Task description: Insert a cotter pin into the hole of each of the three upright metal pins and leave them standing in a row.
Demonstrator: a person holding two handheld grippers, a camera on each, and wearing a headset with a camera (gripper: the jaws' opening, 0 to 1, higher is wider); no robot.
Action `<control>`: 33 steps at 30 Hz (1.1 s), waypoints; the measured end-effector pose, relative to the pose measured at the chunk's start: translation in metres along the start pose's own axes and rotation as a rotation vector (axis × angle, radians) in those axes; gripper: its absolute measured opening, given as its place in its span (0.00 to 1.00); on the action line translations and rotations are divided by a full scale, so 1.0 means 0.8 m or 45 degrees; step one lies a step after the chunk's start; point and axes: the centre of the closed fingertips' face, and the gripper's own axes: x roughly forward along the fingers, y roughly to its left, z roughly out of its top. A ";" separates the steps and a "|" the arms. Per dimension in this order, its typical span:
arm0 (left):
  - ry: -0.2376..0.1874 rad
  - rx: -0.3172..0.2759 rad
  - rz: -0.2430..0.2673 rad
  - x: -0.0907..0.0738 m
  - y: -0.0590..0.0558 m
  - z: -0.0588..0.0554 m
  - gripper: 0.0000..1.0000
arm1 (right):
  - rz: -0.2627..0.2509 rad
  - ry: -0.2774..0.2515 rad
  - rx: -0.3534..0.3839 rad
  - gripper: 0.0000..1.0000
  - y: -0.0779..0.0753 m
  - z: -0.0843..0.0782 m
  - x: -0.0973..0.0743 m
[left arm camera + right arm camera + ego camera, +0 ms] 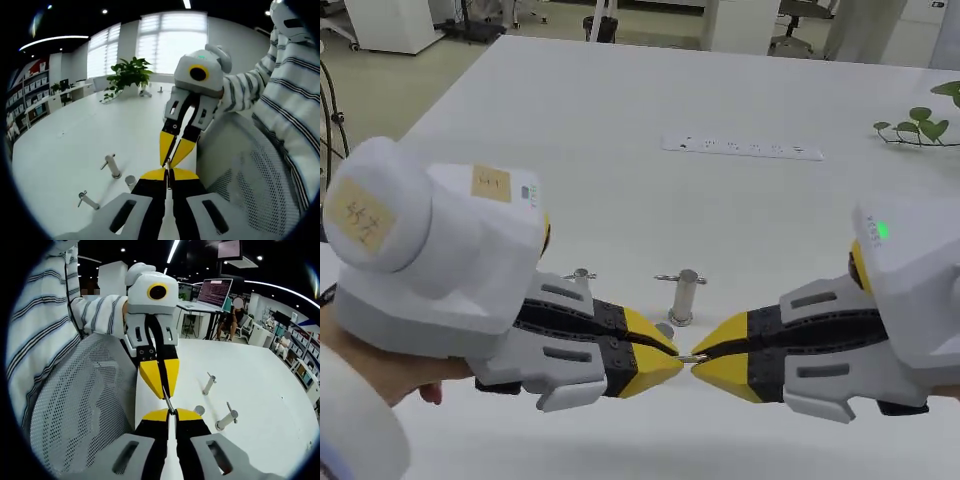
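White tabletop (620,130) spreads under the whole work, and over its near part a thin cotter pin (168,400) is held between two tools. The left gripper (672,357) and the right gripper (710,358) meet tip to tip. Each one has its yellow jaws pressed together on one end of this pin. Just behind the tips stands the nearest metal pin (666,329), partly hidden by the left jaw; I cannot tell if its hole is filled. Just beside it the middle upright pin (685,297) carries a second cotter pin (668,278) across its top. The left upright pin (581,277), behind the left gripper, is pierced the same way. Well beyond them lie a power strip (741,148) and a green plant (920,125).
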 end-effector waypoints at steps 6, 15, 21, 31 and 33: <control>0.022 0.038 -0.015 0.000 -0.001 -0.004 0.00 | 0.005 0.002 -0.007 0.00 0.003 0.001 -0.002; 0.053 0.173 -0.042 0.003 -0.004 -0.009 0.01 | 0.032 0.019 -0.035 0.00 0.010 -0.004 -0.002; 0.088 0.208 0.020 0.006 0.010 -0.015 0.25 | 0.025 0.023 -0.032 0.00 0.008 -0.007 -0.002; 0.084 0.062 0.107 0.013 0.042 -0.033 0.35 | -0.026 0.115 0.002 0.00 -0.024 -0.041 -0.007; 0.089 0.053 0.123 0.015 0.048 -0.036 0.34 | -0.033 0.135 0.018 0.00 -0.031 -0.050 -0.008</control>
